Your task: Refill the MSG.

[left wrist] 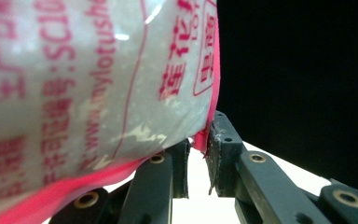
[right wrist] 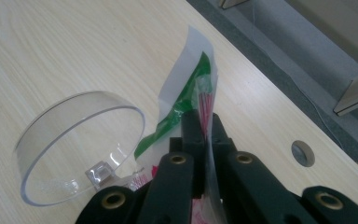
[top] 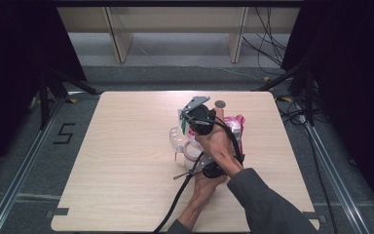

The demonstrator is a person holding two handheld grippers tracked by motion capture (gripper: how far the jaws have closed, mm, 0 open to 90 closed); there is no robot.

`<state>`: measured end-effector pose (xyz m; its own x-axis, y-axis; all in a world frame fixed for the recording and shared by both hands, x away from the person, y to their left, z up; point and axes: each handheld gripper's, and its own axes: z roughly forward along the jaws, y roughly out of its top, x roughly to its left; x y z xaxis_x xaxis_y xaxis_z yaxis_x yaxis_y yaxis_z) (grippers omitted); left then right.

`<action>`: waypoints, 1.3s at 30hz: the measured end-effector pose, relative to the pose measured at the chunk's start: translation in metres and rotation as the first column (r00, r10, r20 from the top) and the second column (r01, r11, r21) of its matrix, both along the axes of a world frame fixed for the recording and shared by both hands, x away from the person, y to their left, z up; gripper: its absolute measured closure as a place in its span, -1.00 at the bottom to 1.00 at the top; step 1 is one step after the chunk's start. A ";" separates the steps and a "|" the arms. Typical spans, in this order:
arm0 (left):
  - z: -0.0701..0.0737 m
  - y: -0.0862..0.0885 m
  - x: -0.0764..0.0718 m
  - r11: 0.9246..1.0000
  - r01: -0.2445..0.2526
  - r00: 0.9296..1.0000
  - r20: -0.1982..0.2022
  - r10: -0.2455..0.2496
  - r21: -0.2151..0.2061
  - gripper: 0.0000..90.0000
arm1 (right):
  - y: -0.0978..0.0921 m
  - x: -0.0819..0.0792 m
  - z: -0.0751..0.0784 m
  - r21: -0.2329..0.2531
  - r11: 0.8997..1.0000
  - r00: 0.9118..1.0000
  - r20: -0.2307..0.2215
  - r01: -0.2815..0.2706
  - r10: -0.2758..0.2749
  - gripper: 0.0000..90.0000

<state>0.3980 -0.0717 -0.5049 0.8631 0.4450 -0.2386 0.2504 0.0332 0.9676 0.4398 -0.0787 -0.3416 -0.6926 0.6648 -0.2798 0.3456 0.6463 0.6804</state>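
**Both tongs grip a printed bag beside a clear container**

The right tongs [right wrist: 204, 122] are pressed together on the thin top edge of a bag with green and pink print [right wrist: 193, 86], which stands up from between the jaws. Just beside that bag, toward the near-left of the right gripper view, a clear round container [right wrist: 81, 144] rests on the wooden desk [right wrist: 65, 51], its open rim tilted toward the camera.

The left tongs [left wrist: 199, 147] pinch the pink bottom seam of the pink-printed bag [left wrist: 84, 79]; the bag's translucent face with red lettering hangs close before the lens, above and left of the jaws.

In the high view, the two hands cross over the container [top: 180, 139] near the middle of the desk [top: 126, 170], with pink packaging [top: 236, 122] just right of the container and a small round grommet [top: 220, 103] beyond it.
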 end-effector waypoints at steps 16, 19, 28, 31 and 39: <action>0.002 0.003 -0.002 1.000 0.015 0.999 0.033 -0.016 0.023 0.77 | 0.010 0.005 -0.001 -0.050 0.998 0.999 -0.031 -0.025 0.024 1.00; 0.001 0.003 -0.002 0.999 0.013 0.999 0.043 -0.014 0.039 0.77 | 0.011 0.006 -0.002 -0.059 0.998 0.999 -0.031 -0.030 0.029 1.00; 0.003 0.004 -0.004 0.999 0.005 1.000 0.027 -0.007 0.040 0.78 | 0.012 0.007 -0.004 -0.067 0.997 0.999 -0.031 -0.040 0.038 1.00; 0.003 0.004 -0.004 0.999 -0.002 1.000 0.030 0.001 0.046 0.78 | 0.014 0.007 -0.006 -0.080 0.996 0.999 -0.033 -0.039 0.037 1.00; 0.004 0.004 -0.003 0.999 -0.010 1.000 0.029 0.009 0.040 0.79 | 0.016 0.007 -0.006 -0.077 0.996 0.999 -0.025 -0.043 0.041 1.00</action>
<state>0.3946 -0.0675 -0.5010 0.8651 0.4617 -0.1959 0.2227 -0.0035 0.9749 0.4466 -0.0625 -0.3479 -0.7265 0.6116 -0.3133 0.3318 0.7114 0.6195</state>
